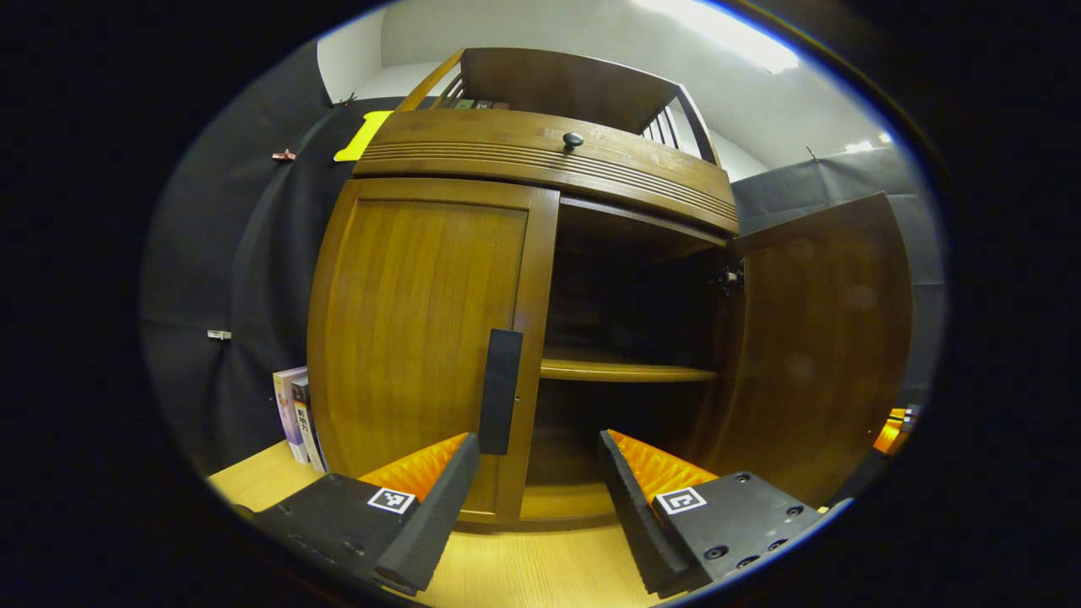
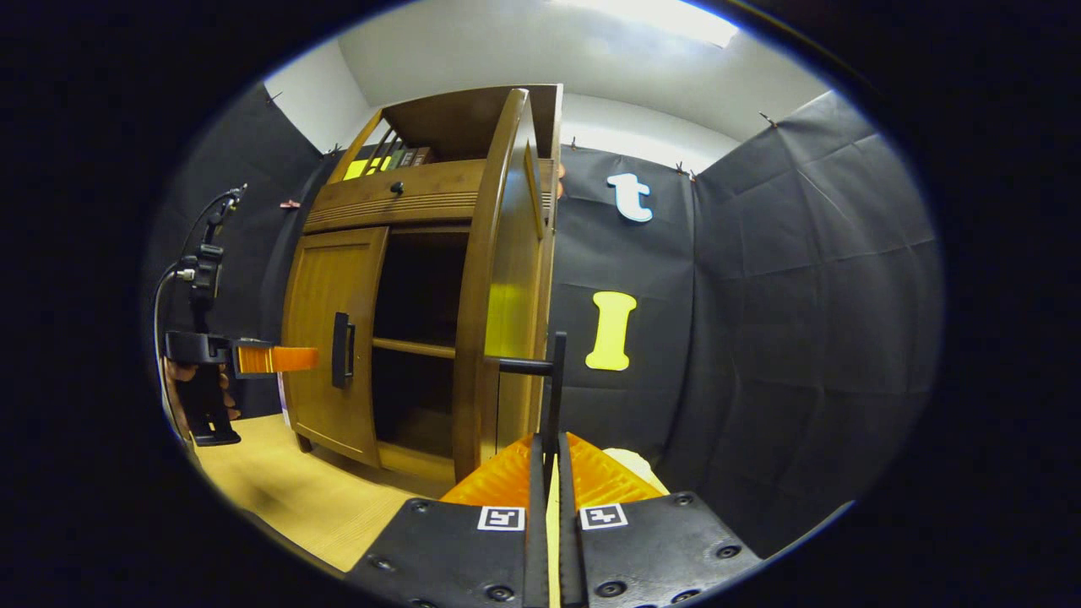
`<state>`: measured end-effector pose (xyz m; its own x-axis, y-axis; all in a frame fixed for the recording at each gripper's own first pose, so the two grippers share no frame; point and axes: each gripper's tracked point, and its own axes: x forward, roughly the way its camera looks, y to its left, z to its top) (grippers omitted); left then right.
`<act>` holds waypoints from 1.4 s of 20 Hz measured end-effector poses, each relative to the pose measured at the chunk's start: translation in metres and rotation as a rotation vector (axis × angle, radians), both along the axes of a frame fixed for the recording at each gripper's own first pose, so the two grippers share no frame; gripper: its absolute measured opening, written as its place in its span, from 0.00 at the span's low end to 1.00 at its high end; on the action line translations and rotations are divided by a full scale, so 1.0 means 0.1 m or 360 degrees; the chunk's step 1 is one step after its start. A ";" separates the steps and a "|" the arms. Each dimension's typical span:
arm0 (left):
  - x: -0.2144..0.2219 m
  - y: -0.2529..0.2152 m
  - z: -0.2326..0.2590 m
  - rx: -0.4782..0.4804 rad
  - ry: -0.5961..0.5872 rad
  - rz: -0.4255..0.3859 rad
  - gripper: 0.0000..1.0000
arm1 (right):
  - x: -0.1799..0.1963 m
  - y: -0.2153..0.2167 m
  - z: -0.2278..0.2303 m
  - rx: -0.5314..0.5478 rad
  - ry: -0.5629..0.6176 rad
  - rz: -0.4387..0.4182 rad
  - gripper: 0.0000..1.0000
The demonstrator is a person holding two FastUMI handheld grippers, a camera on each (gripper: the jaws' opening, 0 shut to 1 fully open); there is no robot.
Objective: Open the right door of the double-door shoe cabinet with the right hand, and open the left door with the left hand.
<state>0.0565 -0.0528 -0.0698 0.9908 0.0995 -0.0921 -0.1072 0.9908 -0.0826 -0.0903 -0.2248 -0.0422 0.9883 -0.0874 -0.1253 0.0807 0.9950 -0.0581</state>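
The shoe cabinet (image 1: 540,160) is sitting on the table (image 1: 540,566), right door (image 1: 819,338) swung wide, right gripper (image 2: 547,473) pinching its handle (image 2: 553,380). The left door (image 1: 422,338) is waiting closed, the left gripper (image 1: 540,473) gaping empty before its handle (image 1: 500,390).

Lit from above by a bright ceiling light (image 1: 726,34), white and washed out at the top of both views. Very dark inside the open shoe cabinet (image 1: 625,304), hard to see past the shelf (image 1: 625,370). Shiny yellow glare on the open right door (image 2: 507,312) in the right gripper view. Warm glow on the table (image 1: 540,566). Bent and curved near the edges, straight lines bowing outward. Sharp in the middle, softer toward the rim.
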 end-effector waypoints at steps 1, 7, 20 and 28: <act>0.01 -0.07 -0.01 -0.0001 -0.0007 -0.0006 0.88 | -0.03 -0.05 0.01 0.0007 -0.0004 -0.0011 0.09; 0.36 0.02 0.07 0.0031 -0.0106 -0.0037 0.88 | -0.21 -0.19 0.05 -0.0035 -0.0023 -0.0009 0.10; 1.03 0.40 -0.07 0.0158 -0.0114 0.0092 0.70 | -0.50 -0.49 0.02 0.0045 -0.0038 -0.0037 0.92; 1.07 0.48 -0.10 0.0162 -0.0111 0.0158 0.35 | -0.47 -0.79 -0.23 0.0098 0.0082 -0.0138 0.92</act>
